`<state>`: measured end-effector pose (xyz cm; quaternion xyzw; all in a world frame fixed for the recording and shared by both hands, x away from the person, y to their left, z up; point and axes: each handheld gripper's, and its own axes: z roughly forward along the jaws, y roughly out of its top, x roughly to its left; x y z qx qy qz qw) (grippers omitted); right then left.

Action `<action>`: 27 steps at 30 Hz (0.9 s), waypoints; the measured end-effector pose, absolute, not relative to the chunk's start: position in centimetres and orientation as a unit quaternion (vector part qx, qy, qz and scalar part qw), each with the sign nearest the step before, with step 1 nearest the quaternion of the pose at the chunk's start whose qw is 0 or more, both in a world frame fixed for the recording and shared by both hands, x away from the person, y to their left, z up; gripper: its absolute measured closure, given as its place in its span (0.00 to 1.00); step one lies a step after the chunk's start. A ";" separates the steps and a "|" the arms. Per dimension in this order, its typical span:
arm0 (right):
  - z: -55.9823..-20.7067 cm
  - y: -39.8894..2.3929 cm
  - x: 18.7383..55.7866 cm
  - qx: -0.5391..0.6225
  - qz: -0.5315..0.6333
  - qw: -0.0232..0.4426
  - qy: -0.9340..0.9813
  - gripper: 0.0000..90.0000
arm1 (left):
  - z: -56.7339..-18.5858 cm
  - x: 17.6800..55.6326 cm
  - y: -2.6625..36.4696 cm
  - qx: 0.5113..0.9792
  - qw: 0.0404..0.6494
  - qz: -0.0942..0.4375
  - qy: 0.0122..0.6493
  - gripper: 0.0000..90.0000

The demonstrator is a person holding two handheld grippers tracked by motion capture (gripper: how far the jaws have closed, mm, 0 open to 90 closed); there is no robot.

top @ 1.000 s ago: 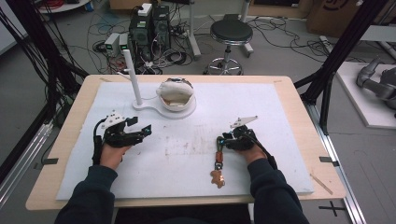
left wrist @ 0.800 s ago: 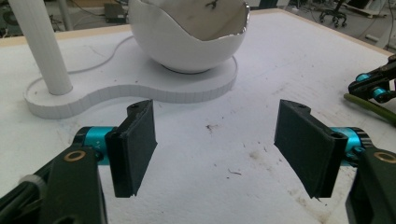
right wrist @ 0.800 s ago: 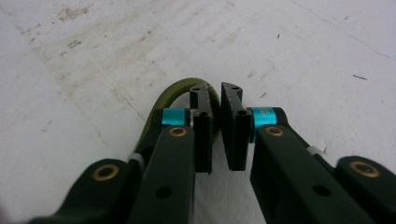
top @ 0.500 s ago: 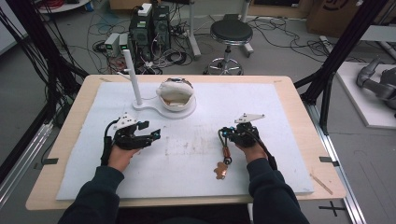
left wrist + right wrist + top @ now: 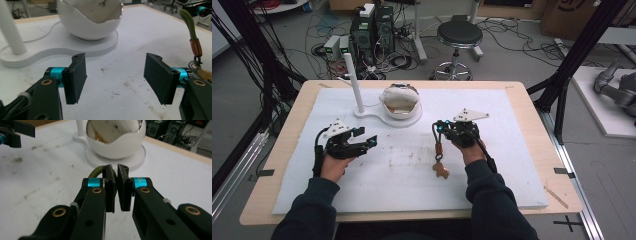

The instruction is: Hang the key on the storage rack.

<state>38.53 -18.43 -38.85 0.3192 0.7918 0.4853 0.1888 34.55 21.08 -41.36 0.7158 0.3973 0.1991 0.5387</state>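
Right now, operator, this is what you have on the table.

Right gripper: your right gripper (image 5: 443, 127) has its jaws drawn together on the olive-green cord loop (image 5: 98, 172) of a keychain; they have just been closing, and the cord sits pinched between the 2 pads.
Keychain: the keychain (image 5: 439, 156) hangs from those jaws, with the cord at the top, an orange-brown sleeve (image 5: 195, 47) below it, then small metal links and a tan charm (image 5: 442, 171) at the bottom.
Charm contact: the charm is low over the white mat (image 5: 512, 165); whether it touches the mat you cannot tell from the high view.
Left gripper: your left gripper (image 5: 364, 141) has its jaws standing wide apart with nothing between them; they have narrowed a little in the last moment. It hovers low over the mat, to the left of the keychain and well apart from it.
Left gripper view: between your 2 open pads (image 5: 75, 77) you see bare, scuffed mat, and the keychain hangs at the right edge.
Bowl: a white egg-shaped bowl (image 5: 401, 100) with a jagged rim sits on a flat white base (image 5: 377, 116), beyond both grippers.
Post: a white upright post (image 5: 353, 82) stands on the left end of that base.
Right gripper view: the bowl lies straight ahead of your closed jaws.
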 end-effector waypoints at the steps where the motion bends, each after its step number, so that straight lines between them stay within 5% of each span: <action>1: -38.4 -18.2 38.8 0.316 0.491 0.191 0.789 0.96 | -41.2 34.5 21.7 0.712 0.540 0.208 0.398 0.38; 11: -34.3 -16.3 40.7 0.289 0.517 0.204 0.780 0.96 | -41.0 33.4 26.1 0.683 0.534 0.268 0.420 0.37; 27: -30.6 -9.8 44.0 0.257 0.529 0.216 0.780 0.96 | -40.4 34.0 24.1 0.670 0.583 0.230 0.398 0.36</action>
